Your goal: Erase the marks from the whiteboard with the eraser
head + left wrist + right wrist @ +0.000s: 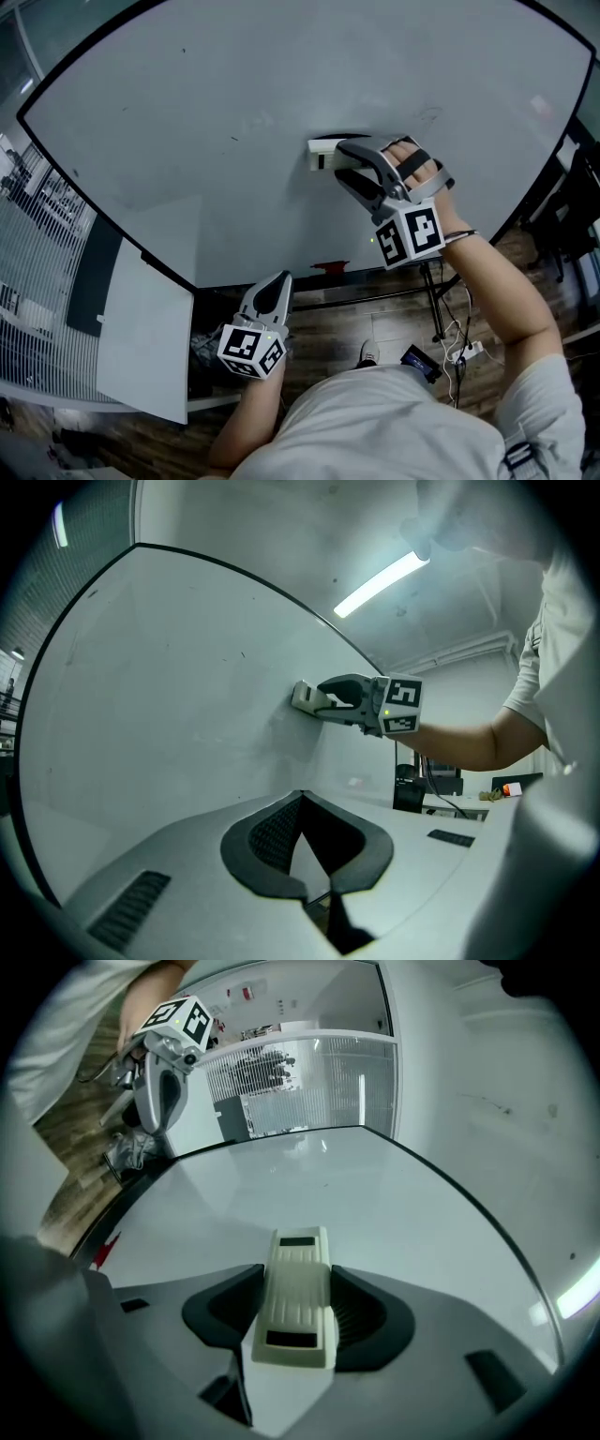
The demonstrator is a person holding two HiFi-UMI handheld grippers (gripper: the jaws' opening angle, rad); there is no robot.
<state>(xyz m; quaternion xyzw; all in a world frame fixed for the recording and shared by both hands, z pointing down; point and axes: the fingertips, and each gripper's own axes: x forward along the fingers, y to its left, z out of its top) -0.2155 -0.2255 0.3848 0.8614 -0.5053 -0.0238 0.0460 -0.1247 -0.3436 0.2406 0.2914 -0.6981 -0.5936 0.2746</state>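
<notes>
The cream eraser (322, 153) is pressed flat against the big whiteboard (216, 84) near its middle, and my right gripper (343, 162) is shut on it. In the right gripper view the eraser (298, 1297) lies lengthwise between the two black pads, on the board (394, 1194). A faint scribble (431, 114) shows up and to the right of the eraser. My left gripper (278, 283) hangs below the board's bottom edge, jaws together with nothing in them. The left gripper view shows the right gripper (328, 697) and the eraser (303, 696) on the board (159, 714).
A red marker (330, 266) lies on the board's bottom ledge. A white panel (141, 337) leans at lower left beside a wire railing (37, 206). The board's stand legs, cables and a power strip (466, 352) are on the wood floor.
</notes>
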